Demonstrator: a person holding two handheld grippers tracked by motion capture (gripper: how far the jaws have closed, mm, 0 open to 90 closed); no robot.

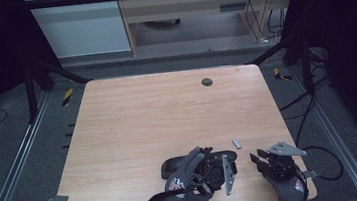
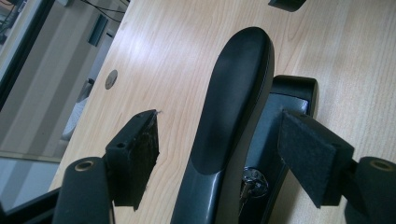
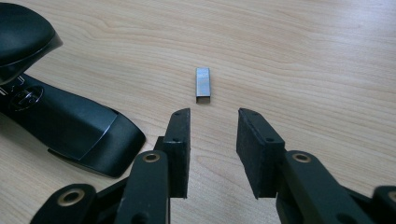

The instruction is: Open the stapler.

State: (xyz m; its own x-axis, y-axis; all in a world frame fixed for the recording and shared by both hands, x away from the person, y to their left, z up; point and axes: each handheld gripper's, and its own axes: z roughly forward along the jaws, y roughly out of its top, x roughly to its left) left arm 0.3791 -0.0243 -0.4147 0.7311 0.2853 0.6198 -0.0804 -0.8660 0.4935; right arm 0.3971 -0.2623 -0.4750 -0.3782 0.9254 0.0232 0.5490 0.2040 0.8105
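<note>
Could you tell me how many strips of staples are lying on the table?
1: the staple strip lies on the bare table, just ahead of the open right hand-held gripper and beside the stapler. Any inside the stapler would be hidden.

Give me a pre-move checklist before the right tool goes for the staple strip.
1. Right tool open: ok, its jaws stand apart.
2. Staple strip lined up ahead of the gap: ok, it lies flat on the table, just beyond the jaws.
3. Path to the strip free: ok, bare wood between.
4. Stapler open for loading: ok, its top is raised off the base.
5. Left tool holding the stapler: not ok, its pads stand on either side without touching.
6. Staple channel empty: cannot tell.
</note>
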